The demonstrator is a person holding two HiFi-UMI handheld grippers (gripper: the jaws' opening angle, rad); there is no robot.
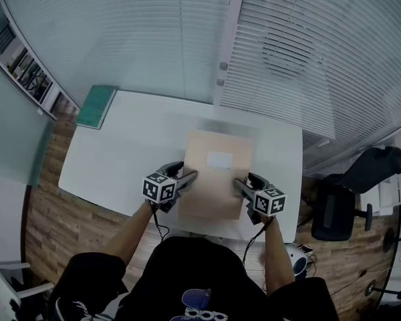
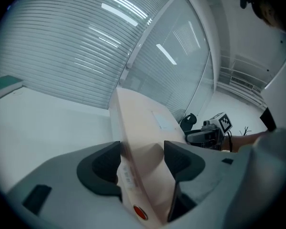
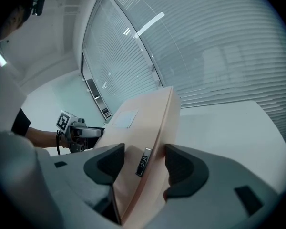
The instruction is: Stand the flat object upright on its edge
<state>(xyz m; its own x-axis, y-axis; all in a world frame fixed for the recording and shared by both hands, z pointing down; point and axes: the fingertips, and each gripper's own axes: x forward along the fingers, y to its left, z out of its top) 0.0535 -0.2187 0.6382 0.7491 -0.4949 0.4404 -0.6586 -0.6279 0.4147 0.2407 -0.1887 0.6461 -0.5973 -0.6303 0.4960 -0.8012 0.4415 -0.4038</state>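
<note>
A flat tan cardboard box (image 1: 215, 186) sits at the middle of the head view over the white surface (image 1: 120, 156), with a pale label (image 1: 219, 159) on its upper face. The left gripper (image 1: 189, 177) has its jaws closed on the box's left edge toward the lower end. The left gripper view shows the same box (image 2: 143, 123) pinched between the two dark pads (image 2: 102, 168), one face turned up and to the right. The right gripper (image 1: 241, 184) grips the opposite edge at about the same height. In the right gripper view the jaws press on either side of the box (image 3: 148, 118), beside a small dark tag (image 3: 143, 162) on its edge. Whether the box's far end rests on the surface cannot be told. A green folder (image 1: 97, 105) lies at the upper left corner of the surface, well apart from the box. A black office chair (image 1: 347, 196) stands on the wooden floor (image 1: 67, 226) at the right of the frame.
</note>
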